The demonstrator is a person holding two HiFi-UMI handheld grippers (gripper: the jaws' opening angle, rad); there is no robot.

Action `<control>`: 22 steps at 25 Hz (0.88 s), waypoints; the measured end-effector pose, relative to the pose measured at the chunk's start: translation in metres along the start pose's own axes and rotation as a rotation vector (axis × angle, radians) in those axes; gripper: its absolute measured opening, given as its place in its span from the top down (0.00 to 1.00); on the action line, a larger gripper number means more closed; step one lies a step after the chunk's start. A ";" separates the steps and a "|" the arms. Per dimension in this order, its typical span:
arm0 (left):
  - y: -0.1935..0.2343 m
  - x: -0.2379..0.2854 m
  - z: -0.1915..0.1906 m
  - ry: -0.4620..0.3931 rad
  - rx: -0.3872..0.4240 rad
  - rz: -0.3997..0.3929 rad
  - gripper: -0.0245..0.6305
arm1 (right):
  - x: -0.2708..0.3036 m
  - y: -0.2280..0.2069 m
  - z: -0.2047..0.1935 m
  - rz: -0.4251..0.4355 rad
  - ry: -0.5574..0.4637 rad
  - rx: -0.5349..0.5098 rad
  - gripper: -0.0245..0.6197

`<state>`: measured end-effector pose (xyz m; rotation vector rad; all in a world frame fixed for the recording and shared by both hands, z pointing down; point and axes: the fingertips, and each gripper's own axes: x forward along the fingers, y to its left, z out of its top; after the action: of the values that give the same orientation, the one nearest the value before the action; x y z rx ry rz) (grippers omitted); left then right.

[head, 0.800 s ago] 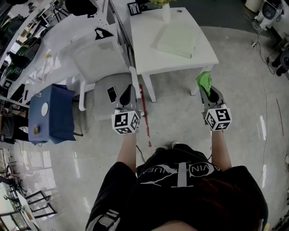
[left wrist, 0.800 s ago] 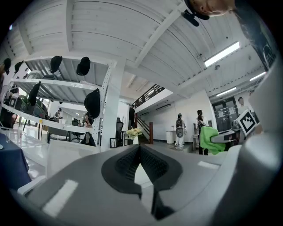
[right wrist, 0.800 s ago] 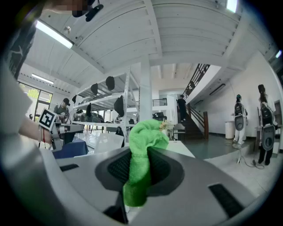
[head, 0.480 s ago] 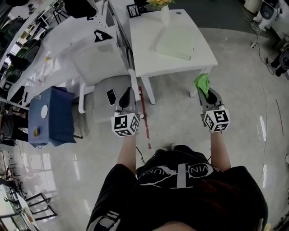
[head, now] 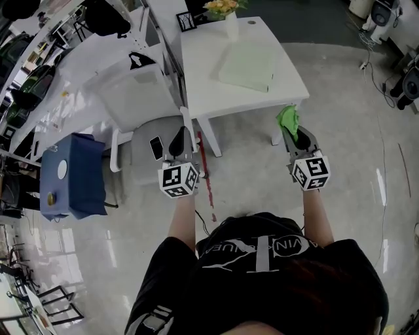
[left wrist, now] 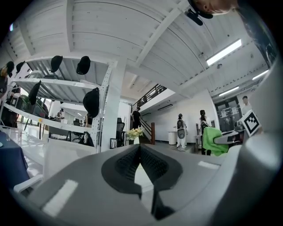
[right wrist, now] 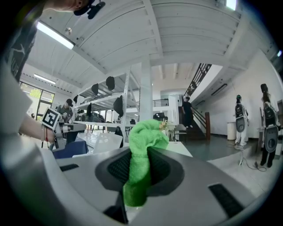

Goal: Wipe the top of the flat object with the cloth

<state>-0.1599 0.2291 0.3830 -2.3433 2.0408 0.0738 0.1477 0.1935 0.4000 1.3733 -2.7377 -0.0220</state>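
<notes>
A flat pale green object (head: 247, 67) lies on the white square table (head: 203, 78) ahead of me. My right gripper (head: 292, 133) is shut on a bright green cloth (head: 287, 118), which bunches up above the jaws (right wrist: 142, 145). It is held level over the floor just short of the table's near right corner. My left gripper (head: 178, 139) is shut with nothing in it (left wrist: 139, 152), level, near the table's near left leg. The green cloth (left wrist: 212, 141) also shows at the right of the left gripper view.
A vase of flowers (head: 229, 18) and a small picture frame (head: 184, 21) stand at the table's far edge. A white chair (head: 141, 91) and a grey stool with a phone (head: 156, 148) are left of the table. A blue box (head: 71, 176) sits further left. Several people stand far off (right wrist: 239, 119).
The table has drawn closer in the head view and both grippers have moved forward toward it. The right gripper keeps the cloth; the left stays shut.
</notes>
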 end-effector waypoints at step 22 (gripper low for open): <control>0.007 0.140 -0.032 0.012 -0.013 -0.057 0.95 | 0.092 -0.081 -0.011 -0.032 0.023 0.012 0.86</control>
<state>-0.1473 0.0878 0.4072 -2.4143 1.9827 0.0720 0.1582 0.0717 0.4133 1.4106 -2.7017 0.0090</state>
